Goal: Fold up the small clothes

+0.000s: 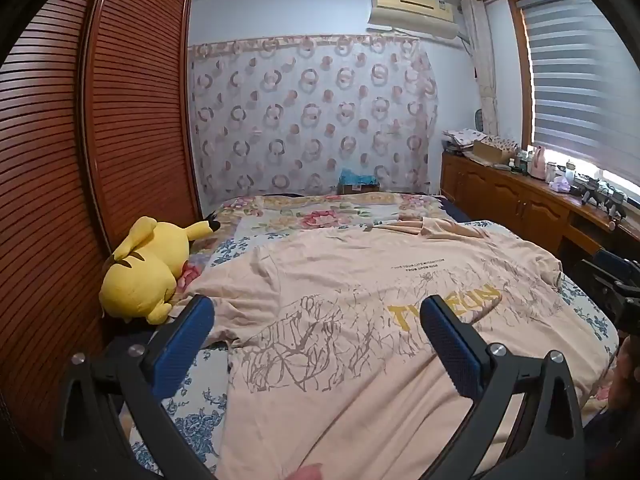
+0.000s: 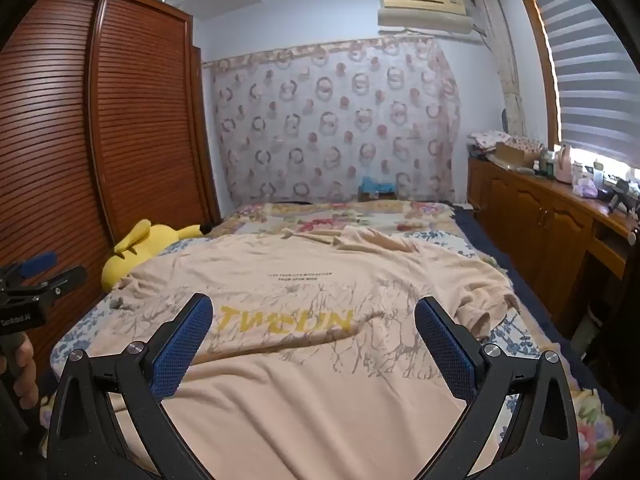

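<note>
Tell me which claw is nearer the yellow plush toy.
Left. The left claw hovers open over the shirt's toy-side edge, beside the plush toy; the right claw hovers open farther across the shirt.

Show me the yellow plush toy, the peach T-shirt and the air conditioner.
Yellow plush toy (image 1: 140, 276): left wrist view, on its back.
Peach printed T-shirt (image 2: 320, 392): right wrist view, on the plain lower cloth.
Cream wall air conditioner (image 1: 412, 10): left wrist view, on its front panel.

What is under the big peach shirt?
The peach shirt lies spread on a flowery bedspread, whose blue and pink flowers show around its edges. Whatever sits beneath the shirt's middle is covered, so I cannot tell.
</note>
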The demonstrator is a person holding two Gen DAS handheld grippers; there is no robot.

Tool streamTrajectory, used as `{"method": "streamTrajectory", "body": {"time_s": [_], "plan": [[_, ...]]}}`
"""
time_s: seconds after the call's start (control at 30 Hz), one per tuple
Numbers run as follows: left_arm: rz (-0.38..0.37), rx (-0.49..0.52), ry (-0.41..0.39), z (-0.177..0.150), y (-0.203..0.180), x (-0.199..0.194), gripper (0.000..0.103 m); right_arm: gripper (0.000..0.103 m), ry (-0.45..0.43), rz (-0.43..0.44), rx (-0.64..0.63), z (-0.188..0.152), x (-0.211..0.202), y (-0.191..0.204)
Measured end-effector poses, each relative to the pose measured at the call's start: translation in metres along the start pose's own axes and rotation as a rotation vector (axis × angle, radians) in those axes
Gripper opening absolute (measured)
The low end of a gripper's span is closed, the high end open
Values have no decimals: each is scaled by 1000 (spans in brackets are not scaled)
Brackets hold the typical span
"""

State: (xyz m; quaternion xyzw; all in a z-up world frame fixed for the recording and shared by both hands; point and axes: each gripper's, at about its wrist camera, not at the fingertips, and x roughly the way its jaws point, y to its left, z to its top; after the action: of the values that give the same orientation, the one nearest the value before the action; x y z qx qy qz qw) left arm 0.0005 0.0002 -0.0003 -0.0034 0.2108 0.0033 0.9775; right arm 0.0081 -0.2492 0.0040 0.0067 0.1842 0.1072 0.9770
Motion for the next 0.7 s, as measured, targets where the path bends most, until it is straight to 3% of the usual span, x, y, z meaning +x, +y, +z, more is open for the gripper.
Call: {"method": "streamTrajectory", "body": {"time_s": [0.7], "plan": [[5, 33, -21, -1, -6, -6, 103, 103, -1, 0, 0, -1, 0, 1]]}}
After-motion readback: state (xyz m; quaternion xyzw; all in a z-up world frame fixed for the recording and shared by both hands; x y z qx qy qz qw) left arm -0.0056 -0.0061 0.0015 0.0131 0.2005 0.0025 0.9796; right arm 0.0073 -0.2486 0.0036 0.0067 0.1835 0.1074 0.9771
